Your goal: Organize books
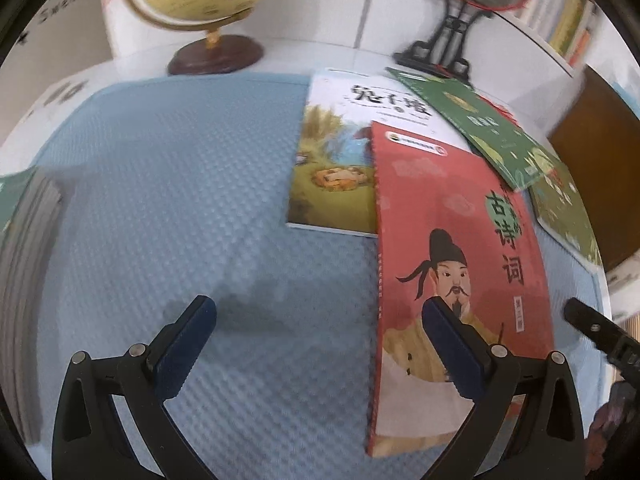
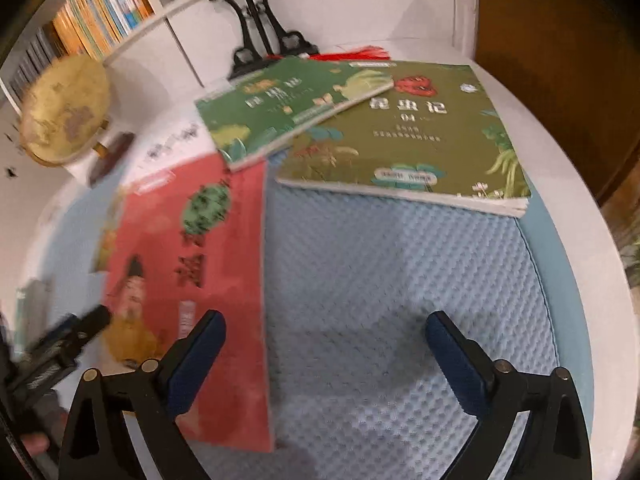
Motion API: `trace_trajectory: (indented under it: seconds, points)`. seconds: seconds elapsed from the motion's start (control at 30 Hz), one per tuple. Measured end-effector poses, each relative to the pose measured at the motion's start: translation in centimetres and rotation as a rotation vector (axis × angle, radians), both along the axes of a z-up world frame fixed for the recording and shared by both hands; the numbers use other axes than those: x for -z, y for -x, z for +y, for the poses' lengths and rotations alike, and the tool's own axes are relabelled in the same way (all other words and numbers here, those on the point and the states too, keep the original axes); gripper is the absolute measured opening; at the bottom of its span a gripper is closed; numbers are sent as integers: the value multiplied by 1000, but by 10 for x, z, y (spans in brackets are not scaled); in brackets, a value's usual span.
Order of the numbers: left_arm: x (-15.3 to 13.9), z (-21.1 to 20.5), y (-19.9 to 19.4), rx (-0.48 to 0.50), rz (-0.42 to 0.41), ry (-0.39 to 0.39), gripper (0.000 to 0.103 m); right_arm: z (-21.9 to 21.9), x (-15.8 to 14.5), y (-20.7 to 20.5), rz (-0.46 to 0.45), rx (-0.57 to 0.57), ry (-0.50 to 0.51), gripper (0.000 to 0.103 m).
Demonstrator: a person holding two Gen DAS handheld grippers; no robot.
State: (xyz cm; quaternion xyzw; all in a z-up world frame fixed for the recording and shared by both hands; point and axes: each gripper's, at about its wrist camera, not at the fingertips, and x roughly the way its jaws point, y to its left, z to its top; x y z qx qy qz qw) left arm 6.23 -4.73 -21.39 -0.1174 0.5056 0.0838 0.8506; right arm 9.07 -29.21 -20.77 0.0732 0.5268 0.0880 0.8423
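Note:
A red poetry book lies flat on the blue mat, partly over a white picture book. A thin green book overlaps a thicker olive-green book at the right. My left gripper is open above the mat, its right finger over the red book's lower part. My right gripper is open over the mat, its left finger over the red book. The green book and the olive-green book lie beyond it.
A globe and a black ornament stand sit at the table's back. A stack of books lies at the left edge. A bookshelf stands behind. The white table rim curves at right.

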Motion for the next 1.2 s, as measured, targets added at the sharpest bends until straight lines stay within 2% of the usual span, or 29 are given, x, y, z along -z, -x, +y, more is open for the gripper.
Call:
trace_trajectory:
  seconds: [0.1, 0.17, 0.3, 0.37, 0.43, 0.53, 0.63, 0.67, 0.8, 0.83, 0.9, 1.0, 1.03, 1.13, 1.2]
  points:
    - [-17, -8, -4, -11, 14, -70, 102, -14, -19, -11, 26, -3, -48, 100]
    - [-33, -18, -13, 2, -2, -87, 102, -24, -43, -20, -13, -19, -87, 100]
    - [-62, -37, -49, 32, -50, 8, 102, -35, -103, -47, -154, -93, -103, 100]
    - [-67, -49, -71, 52, -72, 35, 102, -37, -124, -70, -228, -148, -94, 100]
    - [-65, -64, -97, 74, -65, 50, 102, -39, -130, -96, -256, -184, -69, 100]
    - [-53, -81, -130, 97, -54, 112, 102, -39, -113, -150, -214, -236, -36, 100]
    - [-35, -90, -158, 98, -1, 175, 102, -37, -81, -198, -135, -258, -60, 97]
    - [-29, -93, -165, 93, 19, 183, 102, -36, -69, -212, -110, -255, -66, 94]
    - [-4, -101, -197, 74, 146, 149, 102, -25, -38, -243, -46, -277, -117, 94]
    - [0, -102, -202, 69, 152, 151, 102, -21, -32, -249, -37, -290, -125, 94]
    - [0, -103, -205, 60, 126, 149, 102, -12, -20, -257, -17, -313, -116, 94]
    - [0, -106, -210, 74, 96, 195, 102, -3, 4, -263, 36, -332, -107, 94]
    - [-1, -107, -211, 88, 85, 218, 102, -2, 8, -261, 17, -332, -99, 94]
    - [-2, -108, -205, 128, 49, 324, 101, 2, 6, -254, -7, -336, -91, 92]
    - [-2, -106, -198, 153, 39, 422, 101, -2, 6, -252, 22, -336, -154, 91]
